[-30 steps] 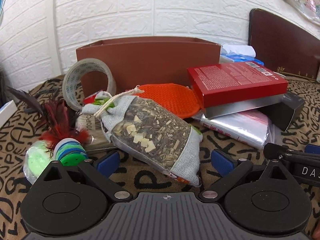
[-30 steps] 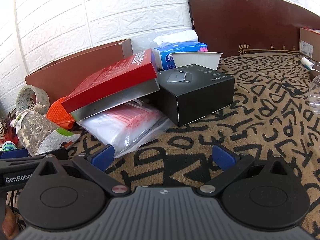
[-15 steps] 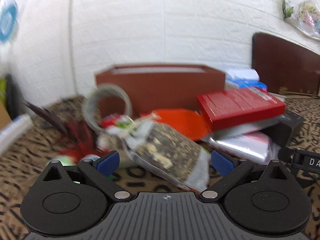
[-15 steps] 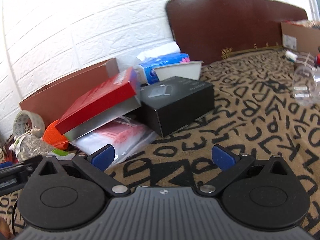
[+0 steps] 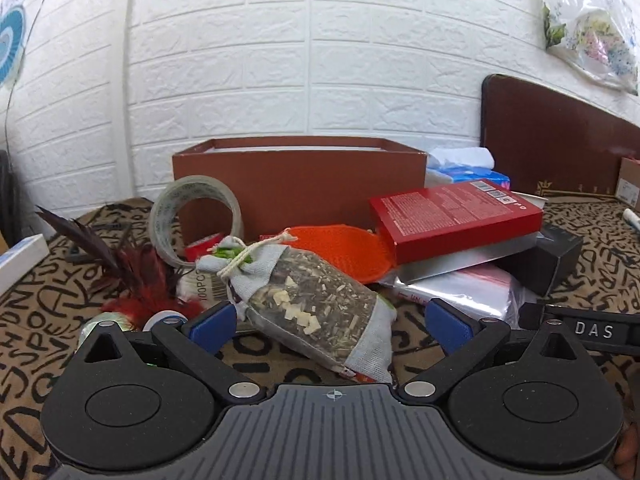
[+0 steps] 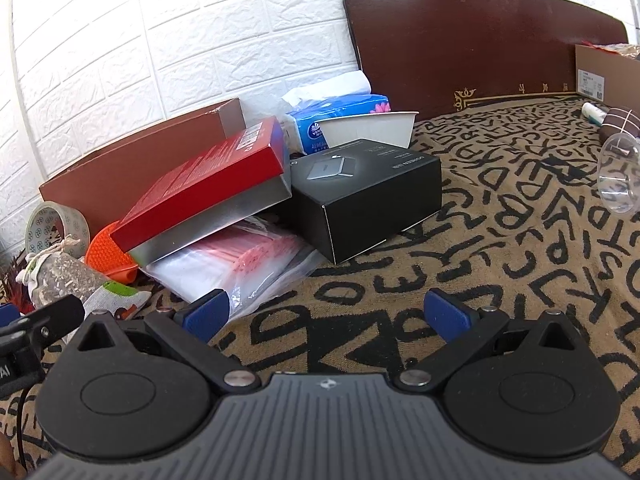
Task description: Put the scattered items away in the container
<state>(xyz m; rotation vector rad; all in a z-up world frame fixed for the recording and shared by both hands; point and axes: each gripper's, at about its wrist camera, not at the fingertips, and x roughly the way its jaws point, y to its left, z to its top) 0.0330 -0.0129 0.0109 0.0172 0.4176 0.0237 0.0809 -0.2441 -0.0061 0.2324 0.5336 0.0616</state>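
Herb sachet (image 5: 312, 312) lies between the wide-open left tongs (image 5: 332, 326), long axis running from tied neck at 10 o'clock to 4. Brown box (image 5: 300, 184) behind. Right tongs (image 6: 328, 316) wide, empty.

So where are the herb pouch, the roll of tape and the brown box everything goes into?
herb pouch (image 5: 316, 308): left wrist view, on its clear window.
roll of tape (image 5: 160, 216): left wrist view, on the left side of the ring.
brown box (image 5: 300, 184): left wrist view, on its front wall.
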